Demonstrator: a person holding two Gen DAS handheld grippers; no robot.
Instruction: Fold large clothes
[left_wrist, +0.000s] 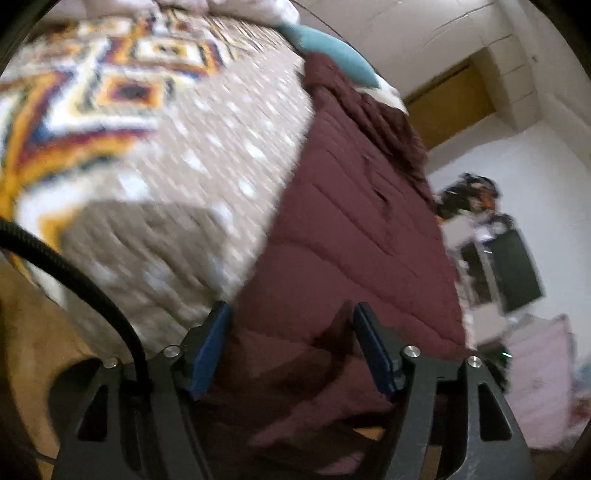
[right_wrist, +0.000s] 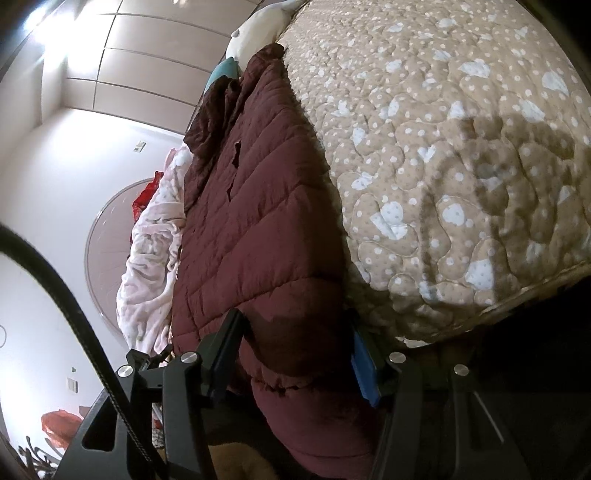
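Observation:
A large maroon quilted jacket (left_wrist: 354, 229) lies along the edge of a bed, its lower end hanging toward me. It also shows in the right wrist view (right_wrist: 258, 221). My left gripper (left_wrist: 291, 314) is open with jacket fabric bunched between its blue-padded fingers (left_wrist: 210, 350). My right gripper (right_wrist: 295, 332) is open around the jacket's hem, one finger (right_wrist: 364, 365) on each side of the cloth. Whether the pads touch the cloth is unclear.
The bed carries a tan quilt with white dots (right_wrist: 443, 147) and a patterned blanket (left_wrist: 92, 92). A teal cushion (left_wrist: 332, 51) lies at the head. Pink bedding (right_wrist: 147, 258) lies past the jacket. A cluttered stand (left_wrist: 495, 258) is by the white wall.

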